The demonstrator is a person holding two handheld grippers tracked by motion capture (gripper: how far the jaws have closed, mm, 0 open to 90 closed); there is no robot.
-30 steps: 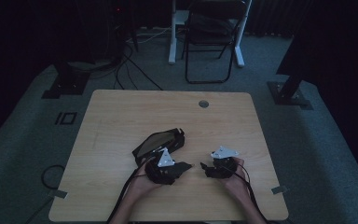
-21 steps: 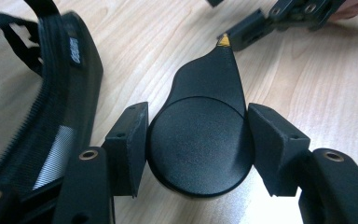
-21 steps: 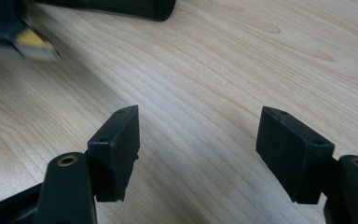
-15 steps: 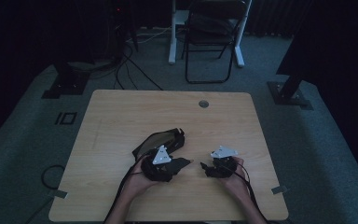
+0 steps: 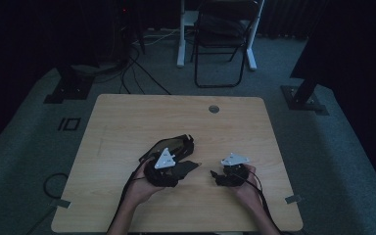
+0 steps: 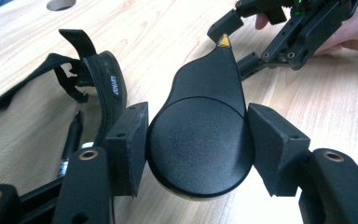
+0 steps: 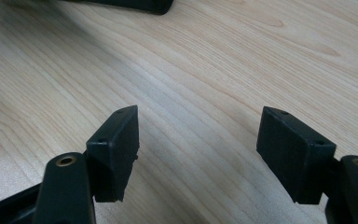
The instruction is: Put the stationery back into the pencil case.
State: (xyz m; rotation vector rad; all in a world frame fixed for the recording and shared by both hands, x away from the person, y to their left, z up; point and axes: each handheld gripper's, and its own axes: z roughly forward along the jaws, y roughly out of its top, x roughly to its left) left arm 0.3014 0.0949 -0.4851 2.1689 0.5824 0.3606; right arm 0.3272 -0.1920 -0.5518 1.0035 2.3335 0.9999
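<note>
Dim room, pale wooden table (image 5: 127,127): at lower centre, the left gripper (image 6: 200,140) clamps the round end of a smooth, rigid black tool (image 6: 205,126), likely light and slippery, best held there; right gripper (image 7: 200,154) stands apart, empty.

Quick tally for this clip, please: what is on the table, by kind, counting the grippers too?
Grippers: 2, left gripper and right gripper
Black tapered object with a yellow tip, clamped in the left gripper: 1
Open zip pouch: 1
Pens inside the pouch: 1
Total: 5
</note>
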